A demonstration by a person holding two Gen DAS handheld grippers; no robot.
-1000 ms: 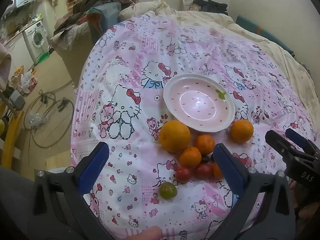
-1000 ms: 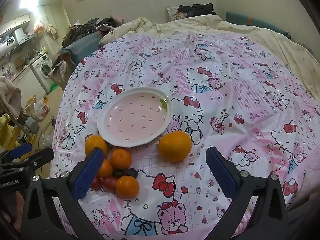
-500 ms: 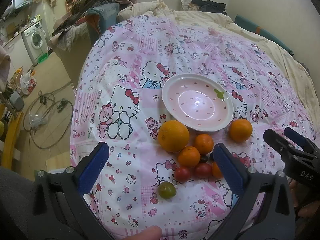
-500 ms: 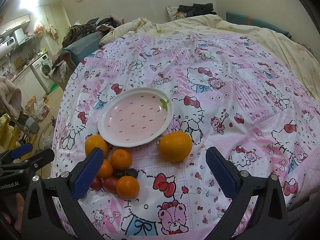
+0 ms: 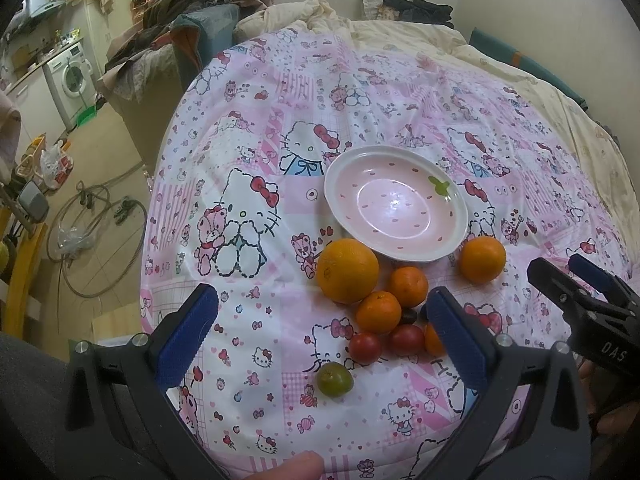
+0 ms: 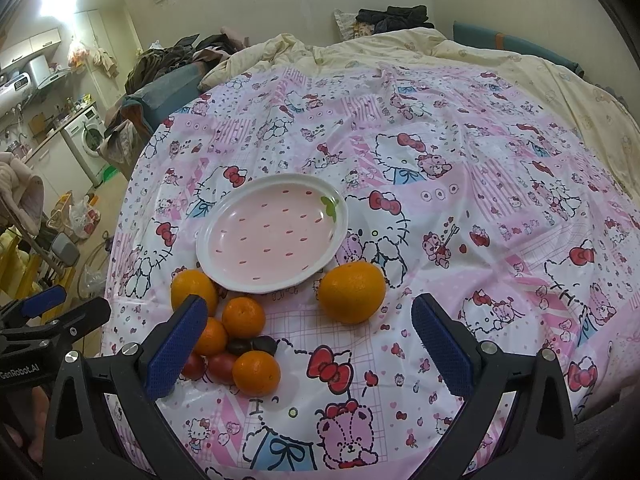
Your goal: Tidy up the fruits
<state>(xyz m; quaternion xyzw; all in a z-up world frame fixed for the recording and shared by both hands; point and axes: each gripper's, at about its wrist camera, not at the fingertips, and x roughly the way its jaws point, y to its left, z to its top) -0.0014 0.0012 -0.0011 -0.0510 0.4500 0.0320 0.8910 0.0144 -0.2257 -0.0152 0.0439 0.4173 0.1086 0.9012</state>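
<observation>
Barely anything has shifted since a second ago: in the left wrist view the plate and fruit have slid a touch leftward, and in the right wrist view the scene sits as it did. Left hand-held gripper (image 5: 322,328) hangs low over the near edge of the cartoon-cat cloth (image 5: 248,208), jaws wide apart, nothing between them. Right hand-held gripper (image 6: 308,344) is the same story, blue pads spread, gripping nothing.

On the cloth sits the pink strawberry-pattern plate (image 5: 452,240), oval, its long axis running left to right in the left view, with a green leaf mark on its far-right rim. No fruit on it. Big orange (image 5: 347,271) sits just beside the plate's near-left edge; a smaller orange (image 5: 482,259) sits at the near-right edge. Between them, closer to the camera, two tangerines (image 5: 378,312) touch each other, with two red tomatoes (image 5: 365,347) just below, a dark fruit tucked between. Green tomato (image 5: 335,378) sits alone, nearest the camera. Another tangerine (image 6: 256,372) shows clearly in the right view.
</observation>
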